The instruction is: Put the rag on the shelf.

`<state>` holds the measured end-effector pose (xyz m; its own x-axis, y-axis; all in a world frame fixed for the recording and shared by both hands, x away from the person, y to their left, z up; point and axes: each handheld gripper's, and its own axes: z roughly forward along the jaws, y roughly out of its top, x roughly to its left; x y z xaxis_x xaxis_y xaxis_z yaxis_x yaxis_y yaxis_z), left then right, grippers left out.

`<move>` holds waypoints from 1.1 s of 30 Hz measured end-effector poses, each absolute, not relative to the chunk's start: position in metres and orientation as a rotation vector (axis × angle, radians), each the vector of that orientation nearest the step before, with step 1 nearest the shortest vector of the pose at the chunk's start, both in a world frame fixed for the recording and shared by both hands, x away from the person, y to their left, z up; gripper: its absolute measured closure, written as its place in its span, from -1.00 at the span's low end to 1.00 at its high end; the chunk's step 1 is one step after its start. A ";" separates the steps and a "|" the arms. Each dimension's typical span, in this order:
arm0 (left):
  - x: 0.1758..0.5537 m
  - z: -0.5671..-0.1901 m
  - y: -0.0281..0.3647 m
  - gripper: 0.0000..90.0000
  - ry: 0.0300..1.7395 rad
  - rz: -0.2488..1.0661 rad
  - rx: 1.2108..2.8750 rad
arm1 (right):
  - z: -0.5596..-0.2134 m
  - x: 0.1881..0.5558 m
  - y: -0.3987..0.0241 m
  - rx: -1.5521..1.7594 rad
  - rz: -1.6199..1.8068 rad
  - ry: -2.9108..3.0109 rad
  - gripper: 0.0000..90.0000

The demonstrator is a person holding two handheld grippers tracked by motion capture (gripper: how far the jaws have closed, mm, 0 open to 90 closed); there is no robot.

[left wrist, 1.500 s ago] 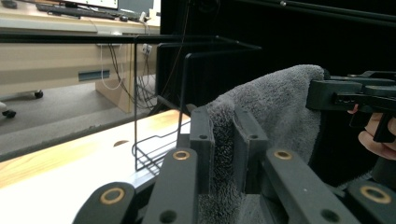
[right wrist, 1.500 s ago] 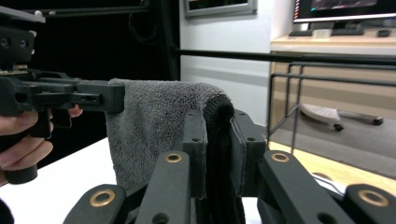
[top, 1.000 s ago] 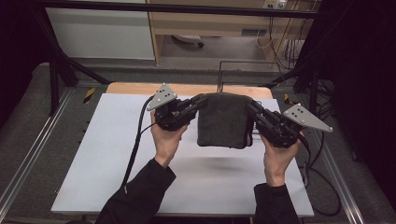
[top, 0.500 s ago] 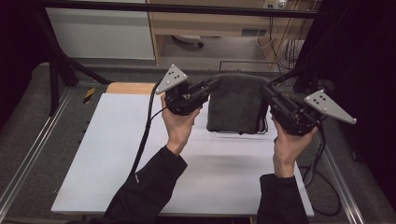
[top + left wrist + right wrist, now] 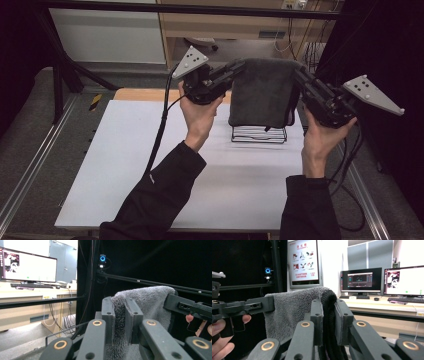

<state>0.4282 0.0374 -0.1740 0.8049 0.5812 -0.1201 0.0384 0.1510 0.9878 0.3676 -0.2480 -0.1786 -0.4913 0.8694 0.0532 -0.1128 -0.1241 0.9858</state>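
— Since the towel (image 5: 261,92) hangs folded in the air above the far right part of the table (image 5: 125,170), what keeps it up?

— Two grips, one at each top corner. The left gripper (image 5: 239,67) has its jaws pinched narrow on the left corner, and the right gripper (image 5: 298,74) has its jaws pinched the same way on the right corner. In the gripper views the cloth sits squeezed between both pairs of pads.

— Why hold it by the corners?

— I'd say so it hangs flat and straight, with the top edge stretched between the hands, ready to be lowered onto something.

— Onto what?

— Probably the wire rack (image 5: 259,134) right beneath it, on the table's far right side. The towel's lower edge hangs just above the rack, apart from it.

— How many of each thing?

— One towel, one rack, two grippers, two hands. Beyond the table, far off, stands a desk with monitors (image 5: 382,281).
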 end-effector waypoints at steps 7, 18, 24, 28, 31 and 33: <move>0.438 -0.157 0.029 0.77 0.548 0.409 1.374 | -0.163 0.376 -0.254 0.882 1.703 1.388 0.77; 0.449 -0.129 0.017 0.77 0.533 0.434 1.369 | -0.138 0.390 -0.265 0.876 1.706 1.353 0.77; 0.458 -0.119 0.014 0.76 0.533 0.449 1.356 | -0.126 0.401 -0.268 0.871 1.706 1.348 0.77; 0.464 -0.113 0.011 0.76 0.535 0.476 1.365 | -0.120 0.415 -0.271 0.884 1.707 1.354 0.77; 0.471 -0.110 0.010 0.76 0.545 0.470 1.356 | -0.118 0.426 -0.272 0.893 1.719 1.351 0.77; 0.475 -0.108 0.009 0.76 0.549 0.483 1.361 | -0.117 0.431 -0.272 0.893 1.714 1.349 0.77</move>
<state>0.4749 0.0089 -0.1085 0.7816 0.6176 -0.0872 -0.0076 0.1492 0.9888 0.4310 -0.2721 -0.1166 -0.4627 0.8840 0.0663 -0.1436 -0.1485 0.9784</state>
